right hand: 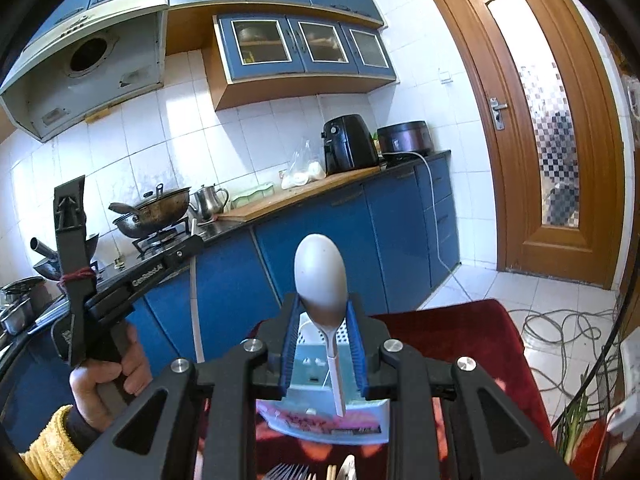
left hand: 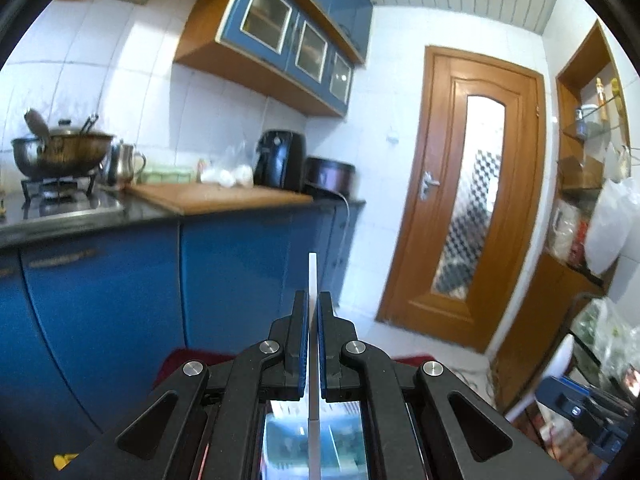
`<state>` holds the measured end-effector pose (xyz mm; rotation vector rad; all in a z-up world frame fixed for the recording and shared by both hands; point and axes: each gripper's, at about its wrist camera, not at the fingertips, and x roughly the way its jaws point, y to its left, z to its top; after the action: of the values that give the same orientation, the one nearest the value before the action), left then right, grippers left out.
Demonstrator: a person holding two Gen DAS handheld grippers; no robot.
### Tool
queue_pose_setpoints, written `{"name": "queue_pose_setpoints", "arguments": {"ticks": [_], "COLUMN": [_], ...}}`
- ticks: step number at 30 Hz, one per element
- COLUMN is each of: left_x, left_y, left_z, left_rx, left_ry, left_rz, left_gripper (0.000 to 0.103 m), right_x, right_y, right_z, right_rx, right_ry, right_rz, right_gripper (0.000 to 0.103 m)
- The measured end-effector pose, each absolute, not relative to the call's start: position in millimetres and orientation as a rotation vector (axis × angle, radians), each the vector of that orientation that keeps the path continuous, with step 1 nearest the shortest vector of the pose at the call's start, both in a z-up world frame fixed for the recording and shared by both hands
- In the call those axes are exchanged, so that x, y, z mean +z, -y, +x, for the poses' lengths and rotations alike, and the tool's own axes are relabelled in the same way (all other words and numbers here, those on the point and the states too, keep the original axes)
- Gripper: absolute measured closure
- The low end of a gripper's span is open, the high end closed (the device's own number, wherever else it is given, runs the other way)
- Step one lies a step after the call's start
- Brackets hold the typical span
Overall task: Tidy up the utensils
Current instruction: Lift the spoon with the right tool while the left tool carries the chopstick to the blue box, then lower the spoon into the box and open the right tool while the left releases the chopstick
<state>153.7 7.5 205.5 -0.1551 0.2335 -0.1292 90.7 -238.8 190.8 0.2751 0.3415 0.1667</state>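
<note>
My left gripper [left hand: 313, 312] is shut on a thin white flat utensil handle [left hand: 312, 276] that stands upright between the blue pads; it also shows in the right wrist view [right hand: 195, 300] at the left. My right gripper [right hand: 322, 312] is shut on a grey spoon [right hand: 320, 276], bowl up, white handle pointing down. Below it stands a pale blue perforated utensil holder [right hand: 316, 360] on a red cloth. Fork tines and other utensils [right hand: 308, 472] lie at the bottom edge. The right gripper and spoon show at the right edge of the left wrist view [left hand: 556, 364].
A blue kitchen counter [right hand: 360, 208] runs along the far wall with a wok [right hand: 156, 208] on a stove, a kettle, a black air fryer [right hand: 350, 144] and a cooker. A wooden door [right hand: 532, 120] is at the right. Cables [right hand: 560, 332] lie on the floor.
</note>
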Motion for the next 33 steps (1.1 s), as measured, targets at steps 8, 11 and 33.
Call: {"name": "queue_pose_setpoints", "arguments": {"ticks": [8,11,33], "left_x": [186.1,170.0,106.5], "left_y": [-9.0,-14.5,-2.3], "left_z": [192.5,205.0,198.4], "left_rx": [-0.065,-0.062,-0.090], "left_ry": [-0.210,-0.227,-0.304], "left_rz": [-0.160,-0.196,-0.142], "left_gripper": [0.099,0.099,0.099], "right_x": [182.1,172.5,105.9], "right_y": [240.3,240.3,246.3], "right_z": [122.9,133.3,161.6], "right_rx": [0.137,0.129,0.136], "right_ry": [-0.328,-0.338,-0.528], "right_rz": [0.251,0.236,0.293], "right_gripper": [0.077,0.077,0.076]}}
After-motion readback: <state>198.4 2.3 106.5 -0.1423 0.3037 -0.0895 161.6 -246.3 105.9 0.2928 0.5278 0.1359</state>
